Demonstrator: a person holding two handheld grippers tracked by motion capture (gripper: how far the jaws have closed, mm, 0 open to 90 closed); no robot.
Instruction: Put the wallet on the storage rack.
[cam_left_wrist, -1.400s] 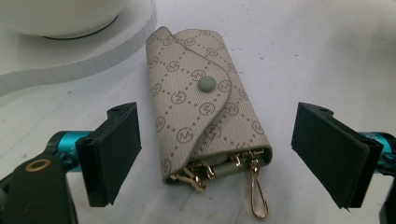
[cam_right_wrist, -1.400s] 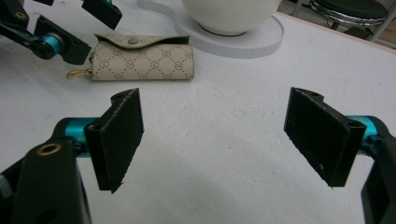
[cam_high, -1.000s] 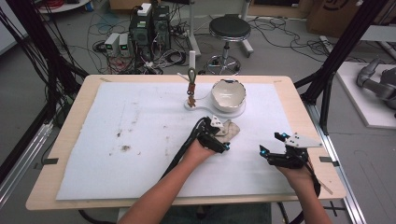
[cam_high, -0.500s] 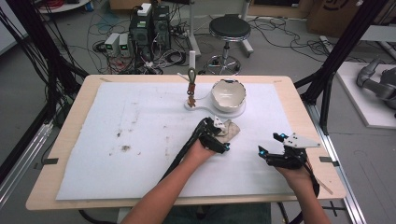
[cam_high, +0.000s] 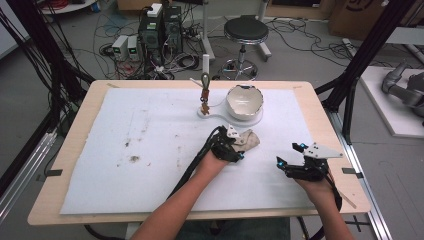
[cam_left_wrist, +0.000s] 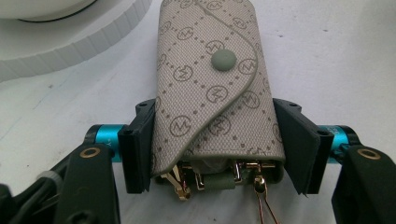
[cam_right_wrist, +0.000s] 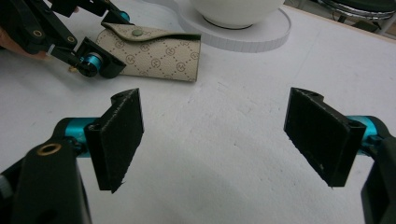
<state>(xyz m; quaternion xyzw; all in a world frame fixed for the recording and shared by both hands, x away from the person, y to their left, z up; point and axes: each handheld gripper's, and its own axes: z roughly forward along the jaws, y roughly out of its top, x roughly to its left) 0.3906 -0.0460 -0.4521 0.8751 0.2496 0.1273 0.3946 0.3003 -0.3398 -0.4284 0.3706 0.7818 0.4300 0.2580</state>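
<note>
A beige patterned key pouch (cam_high: 248, 140) with a snap button lies on the white table cover, just in front of the bowl's base. My left gripper (cam_high: 235, 145) is shut on its open end. In the left gripper view both pads press the sides of the pouch (cam_left_wrist: 210, 84), and metal key hooks stick out below it. My right gripper (cam_high: 289, 154) rests open to the right, nothing between its jaws. In the right gripper view, my right gripper (cam_right_wrist: 215, 135) faces bare cover, with the pouch (cam_right_wrist: 154, 46) and my left gripper (cam_right_wrist: 100, 58) at upper left.
A white bowl (cam_high: 244, 100) sits on a round white base (cam_high: 252, 121) behind the pouch. A small stand (cam_high: 205, 92) with a hanging brown strap rises left of it. Dark smudges (cam_high: 134, 159) mark the cover's left half. A stool and cables stand beyond the table.
My right gripper has shifted slightly to the left. The left gripper and the pouch have stayed in place.
</note>
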